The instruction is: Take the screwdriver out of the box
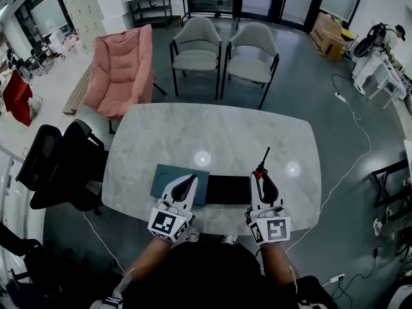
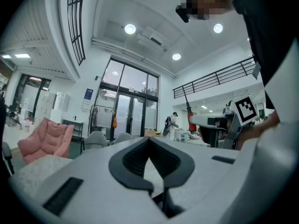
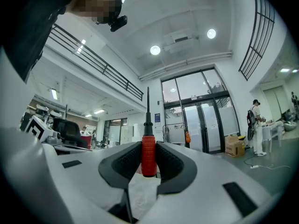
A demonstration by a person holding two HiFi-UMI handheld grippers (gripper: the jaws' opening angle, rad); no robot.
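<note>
The right gripper (image 3: 148, 144) has its jaws clamped on the ribbed red handle of the red-and-black screwdriver (image 3: 148, 158), whose thin black shaft stands up the middle of the right gripper view. In the head view this screwdriver (image 1: 261, 165) sits right of centre in the lower half of the frame, and it appears to be held above the pale marble-patterned desk (image 1: 212, 131). It lies just past the right end of the low black rectangular box (image 1: 228, 189), so the take-out step looks all but done. The left gripper (image 2: 149, 140), lower left of centre in the head view, has its jaws together on nothing and overlaps a dark teal flat panel (image 1: 166, 177) that lies against the box's left end; whether it touches the panel I cannot tell. The next move probably calls for carrying the tool clear of the box and setting it on bare desk before the jaws part.
</note>
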